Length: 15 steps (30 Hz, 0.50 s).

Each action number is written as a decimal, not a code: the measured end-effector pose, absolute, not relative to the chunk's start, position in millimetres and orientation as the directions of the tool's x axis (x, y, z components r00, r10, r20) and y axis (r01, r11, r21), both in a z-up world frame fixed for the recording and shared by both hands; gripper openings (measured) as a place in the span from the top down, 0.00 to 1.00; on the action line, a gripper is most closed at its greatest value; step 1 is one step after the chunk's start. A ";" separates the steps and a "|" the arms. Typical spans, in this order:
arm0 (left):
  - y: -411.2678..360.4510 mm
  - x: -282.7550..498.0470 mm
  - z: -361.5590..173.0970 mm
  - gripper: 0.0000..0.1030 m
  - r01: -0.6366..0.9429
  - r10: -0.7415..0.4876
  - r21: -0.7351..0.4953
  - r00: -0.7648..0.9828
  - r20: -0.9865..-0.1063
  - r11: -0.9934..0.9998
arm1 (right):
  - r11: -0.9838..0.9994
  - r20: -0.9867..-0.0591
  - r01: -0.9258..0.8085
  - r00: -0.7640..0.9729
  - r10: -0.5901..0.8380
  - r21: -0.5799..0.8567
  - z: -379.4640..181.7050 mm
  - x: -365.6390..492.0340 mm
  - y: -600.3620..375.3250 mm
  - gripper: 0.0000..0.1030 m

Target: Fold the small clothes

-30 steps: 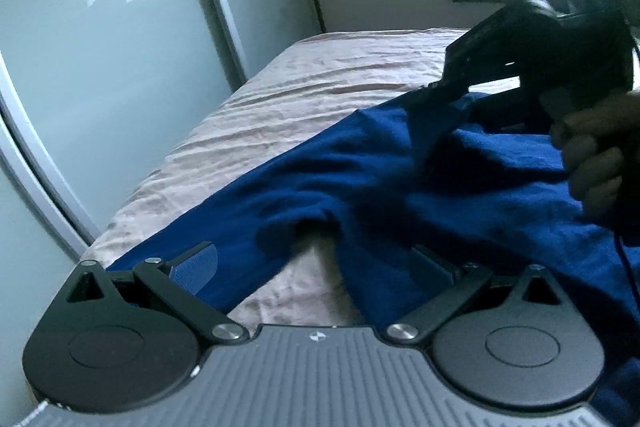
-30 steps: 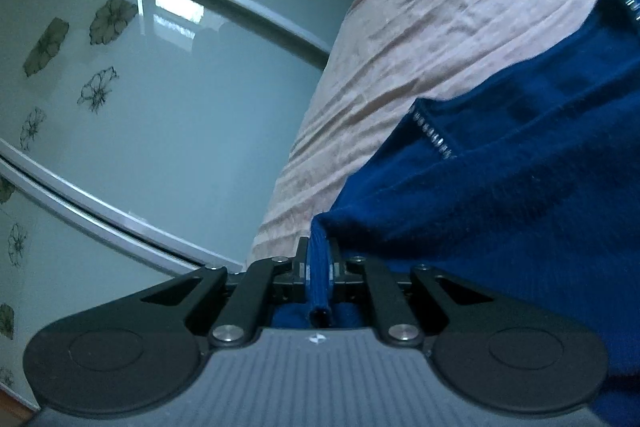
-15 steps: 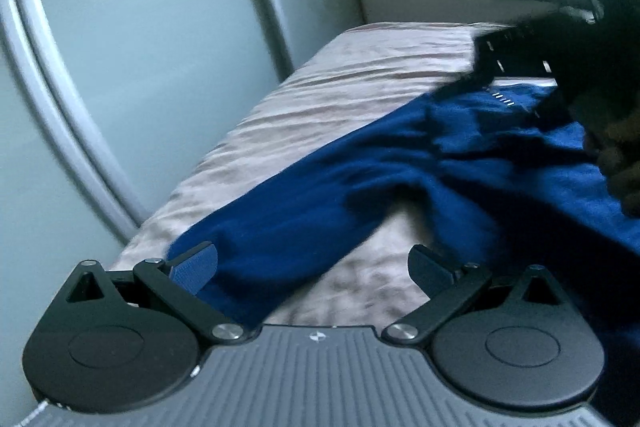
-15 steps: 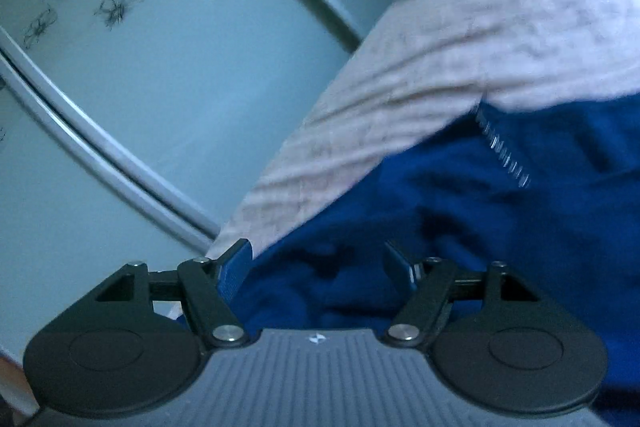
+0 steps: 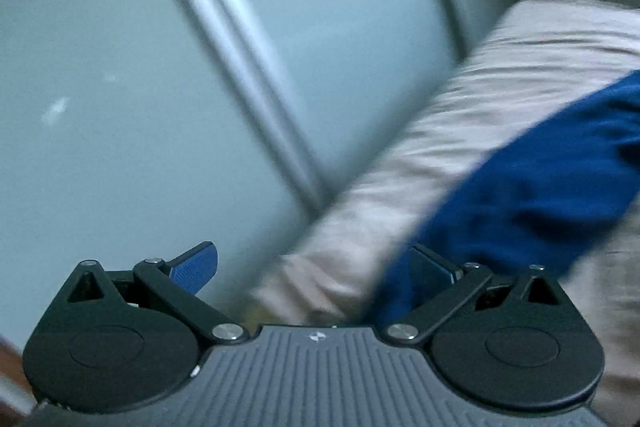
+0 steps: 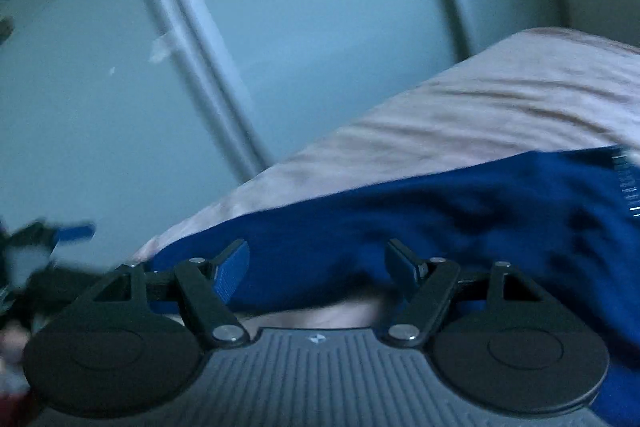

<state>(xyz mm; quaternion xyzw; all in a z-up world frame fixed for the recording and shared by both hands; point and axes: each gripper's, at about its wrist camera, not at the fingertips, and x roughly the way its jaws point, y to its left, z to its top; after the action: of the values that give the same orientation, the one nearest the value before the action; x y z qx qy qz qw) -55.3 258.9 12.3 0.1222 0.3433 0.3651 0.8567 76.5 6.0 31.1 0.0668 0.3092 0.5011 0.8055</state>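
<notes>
A: How does the blue garment (image 6: 460, 211) look?

B: Deep blue, soft and fuzzy, rumpled, lying on the bed (image 6: 480, 107). In the right wrist view it spreads across the near half of the pinkish sheet, and a short row of pale stitches or zipper teeth shows at its far right edge. Both views are motion-blurred, so finer detail is lost.

A: And from the left wrist camera?

B: A long, narrow part of the garment (image 5: 520, 187) runs diagonally from the right edge down toward the left gripper (image 5: 316, 269), its end just beside the right finger.

A: What about the grippers?

B: The left gripper is spread wide, holding nothing. The right gripper (image 6: 318, 267) is also wide, its 2 fingers apart over the cloth's near edge; nothing is pinched between them.

A: Edges and room?

B: The bed's left edge runs close along the pale sliding wardrobe doors (image 5: 200, 87), with a narrow gap between them. Bare wrinkled sheet lies beyond the garment toward the far side. At the left border of the right wrist view a dark blurred shape with a blue pad shows, too blurred to tell more.
</notes>
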 end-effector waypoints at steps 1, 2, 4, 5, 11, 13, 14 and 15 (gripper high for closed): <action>270.2 -57.7 13.0 0.00 -0.568 0.735 0.470 0.475 -0.484 0.676 | 0.474 -0.438 -0.778 0.286 0.852 0.413 30.2 72.8 14.4 0.27; 281.3 -59.1 13.2 0.00 -0.591 0.753 0.471 0.453 -0.478 0.655 | 0.460 -0.446 -0.791 0.269 0.854 0.403 29.2 67.7 21.5 0.27; 304.2 -64.4 13.7 0.00 -0.638 0.775 0.458 0.403 -0.487 0.619 | 0.447 -0.471 -0.822 0.257 0.844 0.353 27.4 52.5 38.2 0.27; 312.2 -68.0 13.6 0.00 -0.656 0.780 0.449 0.383 -0.494 0.607 | 0.441 -0.479 -0.838 0.257 0.839 0.321 26.8 44.6 44.5 0.27; 345.7 -95.6 18.3 0.00 -0.720 0.796 0.412 0.324 -0.511 0.558 | 0.360 -0.492 -0.933 0.301 0.817 0.027 33.6 -16.2 87.8 0.28; 348.7 -104.8 20.6 0.00 -0.714 0.769 0.383 0.340 -0.542 0.586 | 0.307 -0.493 -0.945 0.323 0.807 -0.117 30.9 -40.6 103.9 0.28; 351.4 -108.7 20.7 0.00 -0.704 0.740 0.357 0.357 -0.570 0.614 | 0.272 -0.504 -0.948 0.318 0.803 -0.164 27.7 -50.4 110.6 0.28; 353.3 -111.9 20.3 0.00 -0.696 0.714 0.332 0.370 -0.594 0.637 | 0.230 -0.521 -0.955 0.295 0.801 -0.187 24.4 -59.6 117.8 0.28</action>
<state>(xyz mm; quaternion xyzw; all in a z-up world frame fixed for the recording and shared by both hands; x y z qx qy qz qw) -111.9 353.3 20.3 0.0125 0.3655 0.4258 0.8277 -59.6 117.8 24.4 -0.2409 0.1595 0.5718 0.7678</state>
